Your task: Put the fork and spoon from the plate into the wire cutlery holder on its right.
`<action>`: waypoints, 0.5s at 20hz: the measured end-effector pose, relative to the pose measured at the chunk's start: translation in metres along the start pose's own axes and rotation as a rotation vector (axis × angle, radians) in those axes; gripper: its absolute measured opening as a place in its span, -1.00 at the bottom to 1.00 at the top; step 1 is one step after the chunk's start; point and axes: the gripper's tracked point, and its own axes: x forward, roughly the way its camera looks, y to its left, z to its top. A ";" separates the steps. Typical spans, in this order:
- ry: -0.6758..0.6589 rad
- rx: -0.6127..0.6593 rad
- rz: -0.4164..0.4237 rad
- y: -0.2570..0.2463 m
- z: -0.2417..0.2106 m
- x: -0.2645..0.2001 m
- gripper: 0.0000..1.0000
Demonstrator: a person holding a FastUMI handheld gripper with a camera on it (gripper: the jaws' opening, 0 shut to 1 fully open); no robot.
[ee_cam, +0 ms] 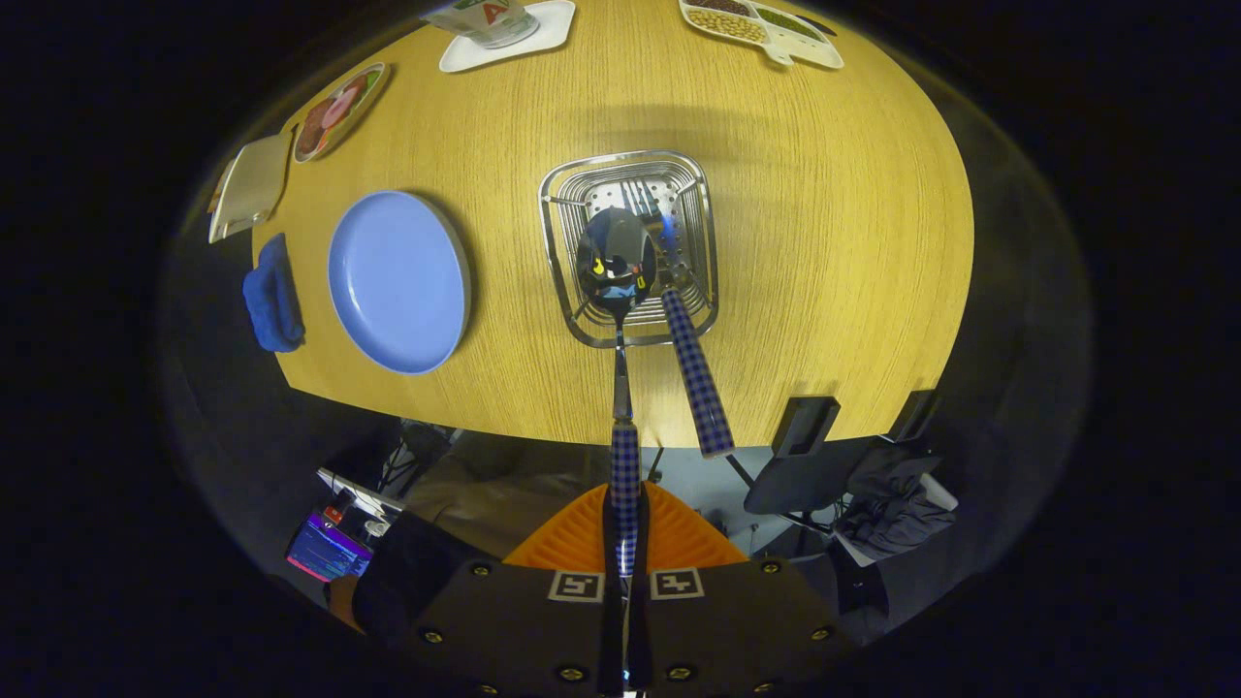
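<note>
My gripper (625,543) looks straight down on the wooden table and is shut on the spoon's blue checked handle (625,475). The spoon's bowl (616,260) hangs over the open top of the wire cutlery holder (557,242), just beyond the fingers. The fork (693,368) stands in the holder, tines down, and its checked handle leans out over the holder's near rim toward me. The blue plate (397,281) lies bare to the left of the holder.
A folded blue cloth (273,296) sits left of the plate at the table edge. Beyond are a picture plate (339,109), a beige card (250,184), a white tray with a cup (504,29) and a divided dish of beans (761,27). Below the table's near edge are chairs and a screen.
</note>
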 end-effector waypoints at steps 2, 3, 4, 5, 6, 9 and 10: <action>0.028 -0.002 -0.023 -0.002 0.005 0.000 -0.94; 0.042 -0.002 -0.034 -0.004 0.012 0.006 -0.94; 0.056 -0.007 -0.053 -0.007 0.014 0.006 -0.94; 0.065 -0.009 -0.066 -0.008 0.015 0.006 -0.94; 0.073 -0.010 -0.077 -0.008 0.017 0.006 -0.94; 0.101 -0.025 -0.105 -0.009 0.024 0.007 -0.94; 0.112 -0.032 -0.117 -0.009 0.024 0.007 -0.94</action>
